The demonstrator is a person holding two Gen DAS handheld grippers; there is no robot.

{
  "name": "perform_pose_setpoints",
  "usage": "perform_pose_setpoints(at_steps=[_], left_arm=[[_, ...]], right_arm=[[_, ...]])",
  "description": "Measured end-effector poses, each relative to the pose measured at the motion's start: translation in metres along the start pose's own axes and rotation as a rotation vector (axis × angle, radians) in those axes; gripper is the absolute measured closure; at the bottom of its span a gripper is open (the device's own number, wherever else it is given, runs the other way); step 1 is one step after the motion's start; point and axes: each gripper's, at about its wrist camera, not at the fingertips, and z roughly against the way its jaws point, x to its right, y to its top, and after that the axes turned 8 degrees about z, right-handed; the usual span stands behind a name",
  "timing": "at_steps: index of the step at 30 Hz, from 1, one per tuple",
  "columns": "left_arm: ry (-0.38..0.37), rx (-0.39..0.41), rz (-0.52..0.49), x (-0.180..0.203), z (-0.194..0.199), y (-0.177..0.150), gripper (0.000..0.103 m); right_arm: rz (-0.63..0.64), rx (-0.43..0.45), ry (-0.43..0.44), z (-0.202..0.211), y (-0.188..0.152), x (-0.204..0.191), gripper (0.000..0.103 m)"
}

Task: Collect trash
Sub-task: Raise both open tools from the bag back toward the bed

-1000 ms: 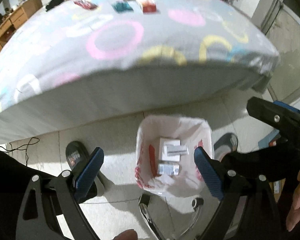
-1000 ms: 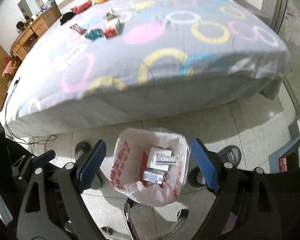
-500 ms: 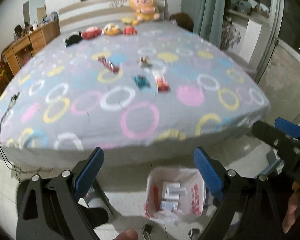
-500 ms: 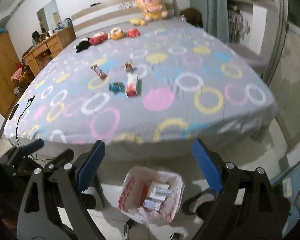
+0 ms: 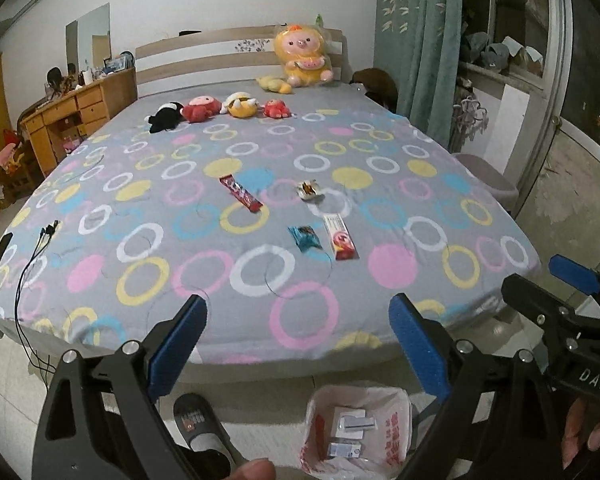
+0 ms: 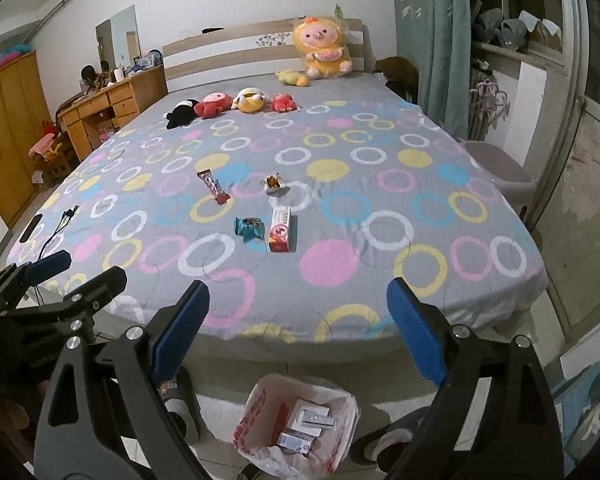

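Observation:
Four pieces of trash lie mid-bed: a long red wrapper (image 5: pixel 240 193) (image 6: pixel 213 187), a small crumpled white wrapper (image 5: pixel 309 191) (image 6: pixel 275 184), a teal packet (image 5: pixel 305 237) (image 6: pixel 250 228) and a red-and-white box (image 5: pixel 340 237) (image 6: pixel 281 229). On the floor at the bed's foot stands a white plastic bag (image 5: pixel 356 428) (image 6: pixel 300 424) holding small boxes. My left gripper (image 5: pixel 298 346) and right gripper (image 6: pixel 298 332) hang open over the bed's near edge, nothing between their blue pads (image 5: pixel 178 344). The right gripper (image 5: pixel 572 280) shows at the right edge of the left wrist view.
The bed (image 5: pixel 340 320) wears a grey cover with coloured rings. Plush toys (image 5: pixel 220 110) line the headboard end. A phone and cables (image 5: pixel 4 248) lie at the left edge. Slippers (image 5: pixel 198 428) sit beside the bag, a wooden dresser (image 5: pixel 72 120) left, a stool (image 6: pixel 500 172) right.
Both grippers have risen and tilted up from over the bag. The bag has slid to the bottom of both views and the whole bed has come into sight.

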Motion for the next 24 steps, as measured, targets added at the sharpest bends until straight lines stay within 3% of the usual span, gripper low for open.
perform_pose_setpoints(at_steps=[12,24], left_arm=[[0.0,0.029,0.014,-0.01,-0.01,0.031,0.013],[0.008,0.032,0.043,-0.027,-0.047,0.066,0.013]], right_arm=[[0.051,0.021,-0.01,-0.011,0.023,-0.011,0.015],[0.089,-0.011,0.0,-0.05,0.042,-0.023,0.015]])
